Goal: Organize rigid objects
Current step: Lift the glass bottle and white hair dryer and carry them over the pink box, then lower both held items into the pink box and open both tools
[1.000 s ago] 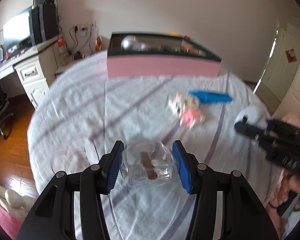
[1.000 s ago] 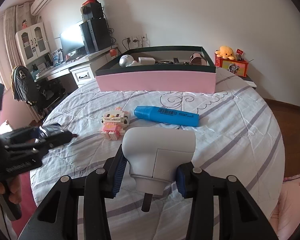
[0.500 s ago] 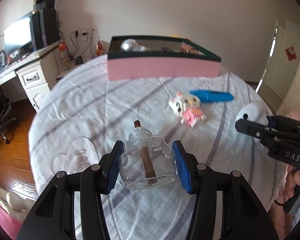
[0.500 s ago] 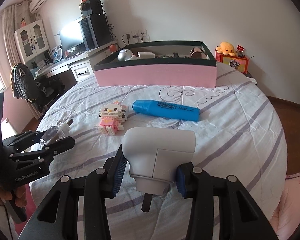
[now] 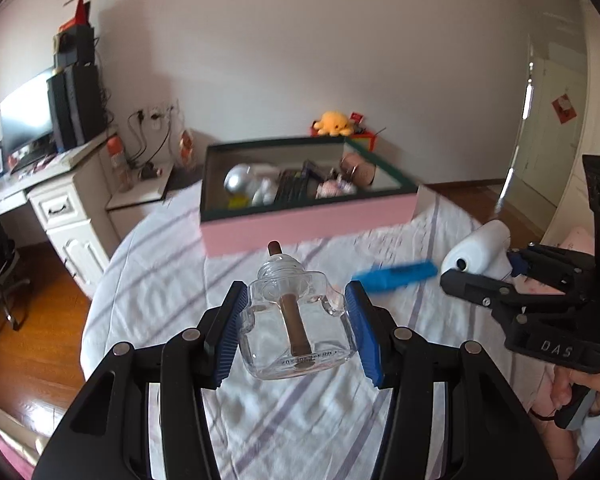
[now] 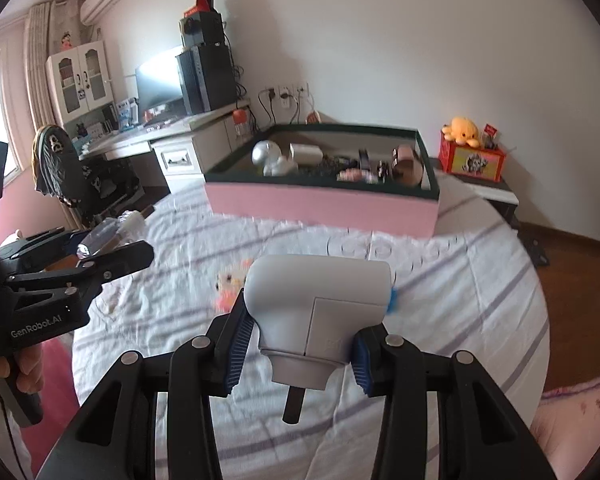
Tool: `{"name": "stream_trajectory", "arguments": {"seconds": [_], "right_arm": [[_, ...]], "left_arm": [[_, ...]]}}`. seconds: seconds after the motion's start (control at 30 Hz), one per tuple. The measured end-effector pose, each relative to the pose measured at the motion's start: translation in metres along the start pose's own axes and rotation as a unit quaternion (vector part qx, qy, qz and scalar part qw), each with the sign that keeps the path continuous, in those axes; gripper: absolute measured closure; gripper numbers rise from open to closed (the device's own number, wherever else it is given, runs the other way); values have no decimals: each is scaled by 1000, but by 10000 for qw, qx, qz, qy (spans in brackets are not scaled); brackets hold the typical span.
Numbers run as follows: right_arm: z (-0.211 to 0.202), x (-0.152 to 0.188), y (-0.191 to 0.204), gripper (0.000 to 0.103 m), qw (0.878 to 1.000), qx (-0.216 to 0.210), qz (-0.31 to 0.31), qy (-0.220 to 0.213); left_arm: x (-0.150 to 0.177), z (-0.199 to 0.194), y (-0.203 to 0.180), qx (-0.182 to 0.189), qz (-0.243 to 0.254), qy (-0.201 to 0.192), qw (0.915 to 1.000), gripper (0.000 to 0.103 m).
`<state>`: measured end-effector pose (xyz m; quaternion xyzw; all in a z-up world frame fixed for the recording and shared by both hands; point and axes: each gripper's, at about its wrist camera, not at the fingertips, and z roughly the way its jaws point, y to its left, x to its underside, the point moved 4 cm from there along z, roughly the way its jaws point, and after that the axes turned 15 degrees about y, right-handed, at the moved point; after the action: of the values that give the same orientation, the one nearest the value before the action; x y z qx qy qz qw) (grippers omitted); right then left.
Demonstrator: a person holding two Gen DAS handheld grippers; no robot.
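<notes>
Clear glass: in the left wrist view the small wick bottle sits clamped between the blue pads of the left hand-held gripper, neck and brown wick pointing away. A second ago it lay low over the bedsheet; now it is lifted well clear of the striped bed, and the pink storage box shows its open inside rather than just its front wall. My read: pick-up done, carry to the box under way. A blue marker lies on the sheet between the bottle and the box, off to the right. The right hand-held gripper rides alongside with its load.

Right wrist view: the grey plug-in adapter is pinched at its narrow base by the right hand-held gripper, prong hanging down, also raised since a moment back. A pink block-built toy cat lies blurred on the sheet ahead, low enough to pass over. The box holds a silver ball and other clutter; free floor looks scarce, so placement may need care.
</notes>
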<state>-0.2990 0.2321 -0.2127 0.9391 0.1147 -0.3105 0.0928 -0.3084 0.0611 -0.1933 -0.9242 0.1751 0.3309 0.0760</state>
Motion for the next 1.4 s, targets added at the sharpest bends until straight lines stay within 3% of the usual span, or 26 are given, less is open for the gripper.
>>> {"name": "stream_trajectory", "arguments": {"seconds": [0.33,0.67,0.97,1.4], "right_arm": [[-8,-76,-27,59,9991,190,-229,-304],[52,-142,-69,59,9988,431,-228,40],[108,-151,-96,59,9974,492,-153,510],[116,-147,-98,59,9924,846,-428,788]], "left_arm": [[-88,32,2,272,236,-34,9993,52],[-153,117,11,502,259,568,9968,52],[-159,174,-4,531,464,997,9925,52],[-145,195,-9,633,511,1268,9886,51]]}}
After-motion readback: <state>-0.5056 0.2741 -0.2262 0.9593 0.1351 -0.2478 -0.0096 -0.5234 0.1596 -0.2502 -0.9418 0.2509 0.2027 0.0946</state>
